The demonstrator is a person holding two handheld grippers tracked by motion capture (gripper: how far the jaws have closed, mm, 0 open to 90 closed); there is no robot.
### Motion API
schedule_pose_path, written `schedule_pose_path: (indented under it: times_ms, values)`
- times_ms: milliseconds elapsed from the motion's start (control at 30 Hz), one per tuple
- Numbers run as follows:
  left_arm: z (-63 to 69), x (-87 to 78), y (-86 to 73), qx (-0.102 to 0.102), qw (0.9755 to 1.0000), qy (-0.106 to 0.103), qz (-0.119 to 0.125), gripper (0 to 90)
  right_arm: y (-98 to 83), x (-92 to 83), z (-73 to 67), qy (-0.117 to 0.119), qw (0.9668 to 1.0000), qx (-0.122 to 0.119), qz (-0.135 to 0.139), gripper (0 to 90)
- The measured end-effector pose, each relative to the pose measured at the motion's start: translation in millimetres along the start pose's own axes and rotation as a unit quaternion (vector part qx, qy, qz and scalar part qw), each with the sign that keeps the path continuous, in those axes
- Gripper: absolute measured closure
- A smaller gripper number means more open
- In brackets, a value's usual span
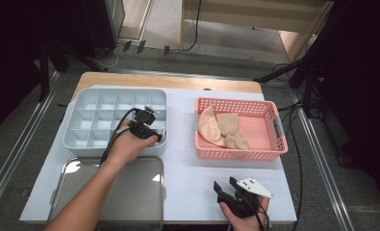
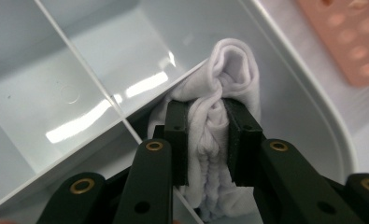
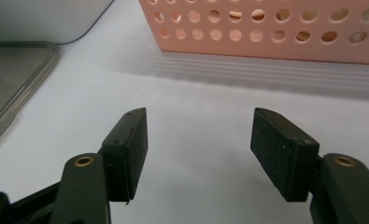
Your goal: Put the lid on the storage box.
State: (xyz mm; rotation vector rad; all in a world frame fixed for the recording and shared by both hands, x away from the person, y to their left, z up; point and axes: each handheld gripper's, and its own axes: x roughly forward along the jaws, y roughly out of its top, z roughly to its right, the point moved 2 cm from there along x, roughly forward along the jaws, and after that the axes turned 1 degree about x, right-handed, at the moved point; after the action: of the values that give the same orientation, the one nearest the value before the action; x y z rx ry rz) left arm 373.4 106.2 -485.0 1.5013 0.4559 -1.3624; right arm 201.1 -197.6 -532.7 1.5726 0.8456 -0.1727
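Two grippers. Left gripper (image 2: 205,140) pinches a rolled white cotton sock (image 2: 229,79) at mid-roll, over the front-right cell of the pale grey plastic divider tray (image 1: 82,139). Sock looks light, soft, squashy; a bite across the bunched middle should keep it rolled. Right gripper (image 3: 198,140) rests gaping, empty, near the pink perforated basket (image 1: 274,144).
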Motion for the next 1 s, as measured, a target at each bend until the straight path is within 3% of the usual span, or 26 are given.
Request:
schedule_pose_path:
  times_ms: [100,233,367,433,467,600,667,733,867,1000]
  values:
    - [-4.5,2.0,0.9,-0.007,0.9997,-0.021,-0.005,75.0,-0.4,-0.4,-0.6,0.001,1.0000,0.002,-0.002,37.0]
    - [-4.9,-2.5,-2.8,0.010,0.9995,-0.028,0.013,72.7,-0.8,0.3,0.2,0.001,1.0000,0.003,-0.004,37.0]
    - [-5.8,-20.4,-5.3,0.005,0.9984,-0.042,0.038,60.9,-0.5,0.5,1.4,0.000,1.0000,0.005,-0.003,37.0]
    - [-3.7,-27.3,-5.2,0.002,0.9977,-0.036,0.057,58.5,-0.7,0.5,2.4,-0.002,1.0000,0.008,-0.002,37.1]
    - [-1.6,-28.1,-4.6,0.011,0.9977,-0.026,0.062,59.0,-0.7,0.4,3.2,-0.002,1.0000,0.006,-0.001,37.0]
    - [4.2,-25.4,0.2,0.008,0.9954,-0.008,0.095,60.0,-0.8,-0.6,3.1,-0.004,1.0000,0.007,-0.001,37.1]
    - [8.0,-20.3,1.3,0.017,0.9962,0.001,0.086,70.5,-1.1,-0.8,2.8,-0.004,0.9999,0.009,-0.002,37.1]
    - [7.7,-17.1,2.1,0.012,0.9967,-0.003,0.080,79.0,-1.4,-0.9,2.4,-0.004,0.9999,0.009,-0.004,37.0]
    - [1.8,-10.3,3.3,-0.001,0.9977,-0.025,0.062,84.7,-1.4,-0.2,3.3,-0.002,1.0000,0.006,-0.002,37.1]
    - [5.1,0.3,7.3,0.006,0.9997,-0.012,0.020,86.7,-1.6,-0.2,1.7,-0.002,1.0000,0.005,-0.004,37.1]
